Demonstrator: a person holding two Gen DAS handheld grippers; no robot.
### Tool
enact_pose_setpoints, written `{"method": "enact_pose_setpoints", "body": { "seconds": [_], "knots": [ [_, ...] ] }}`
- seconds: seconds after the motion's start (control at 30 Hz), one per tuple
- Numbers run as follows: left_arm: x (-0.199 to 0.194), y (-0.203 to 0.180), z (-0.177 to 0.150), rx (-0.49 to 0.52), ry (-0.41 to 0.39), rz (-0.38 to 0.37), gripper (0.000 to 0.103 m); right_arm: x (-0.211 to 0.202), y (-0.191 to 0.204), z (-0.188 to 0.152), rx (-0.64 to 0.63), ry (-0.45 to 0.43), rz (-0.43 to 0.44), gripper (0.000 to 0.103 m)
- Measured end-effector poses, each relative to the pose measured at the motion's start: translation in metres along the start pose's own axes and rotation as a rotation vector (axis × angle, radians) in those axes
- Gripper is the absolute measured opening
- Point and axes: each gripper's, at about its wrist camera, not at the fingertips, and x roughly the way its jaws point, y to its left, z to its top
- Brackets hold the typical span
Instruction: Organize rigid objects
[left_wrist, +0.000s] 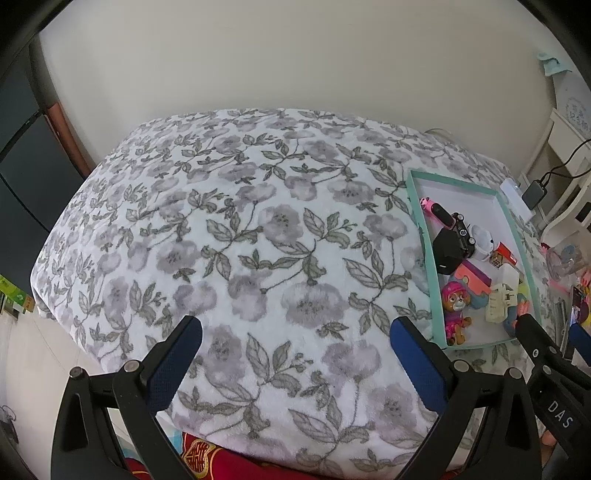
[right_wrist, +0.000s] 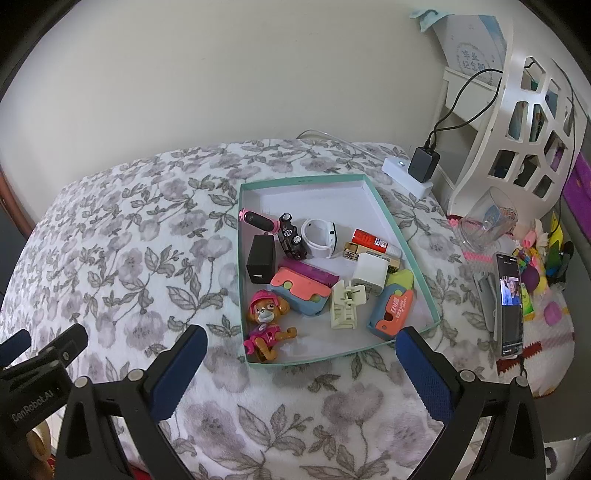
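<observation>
Looking along the left wrist view: left gripper (left_wrist: 295, 363) is released, blue-padded jaws spread wide and empty above the grey-flowered fleece blanket (left_wrist: 236, 236). The shallow mint-green cardboard tray (left_wrist: 415, 199) lies far right, holding small rigid items.

Right wrist view: right gripper (right_wrist: 301, 363) is likewise released, holding nothing, just short of the tray's near rim. Inside the tray lie a pink-helmeted toy puppy figure (right_wrist: 264, 319), black cube charger (right_wrist: 260, 258), white cube charger (right_wrist: 369, 273) and cream plastic clip (right_wrist: 345, 306).
</observation>
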Motion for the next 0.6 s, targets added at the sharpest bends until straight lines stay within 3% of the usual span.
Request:
{"method": "enact_pose_setpoints", "body": {
  "seconds": [0.6],
  "knots": [
    [0.0018, 0.0007, -0.0006, -0.006, 0.009, 0.004, 0.102, 0.0011, 0.0012, -0.0001, 0.000, 0.002, -0.004, 0.103]
  ]
}}
